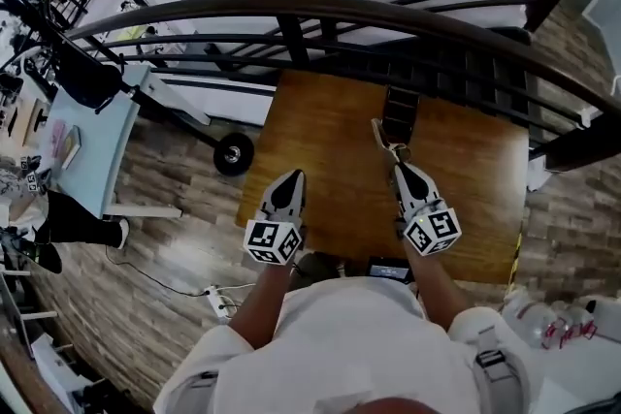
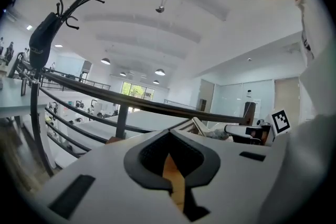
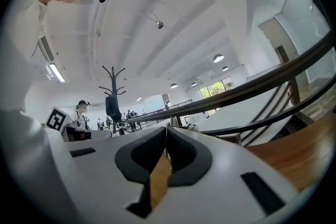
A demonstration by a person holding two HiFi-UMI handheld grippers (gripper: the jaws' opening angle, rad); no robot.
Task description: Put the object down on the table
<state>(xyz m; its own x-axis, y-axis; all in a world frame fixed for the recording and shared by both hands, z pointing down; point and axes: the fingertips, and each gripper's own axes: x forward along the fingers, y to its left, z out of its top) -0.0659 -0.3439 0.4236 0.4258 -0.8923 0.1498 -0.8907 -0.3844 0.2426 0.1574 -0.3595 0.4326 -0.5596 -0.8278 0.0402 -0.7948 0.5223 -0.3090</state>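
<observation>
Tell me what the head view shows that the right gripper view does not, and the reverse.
Head view only: a black wheel and, plainly, a pale thin object held at the right gripper tip. Right gripper view only: the ceiling lamps, and that gripper's jaws closed together, seen close. Both: the wooden table, the dark railing, the left gripper with its marker cube.
</observation>
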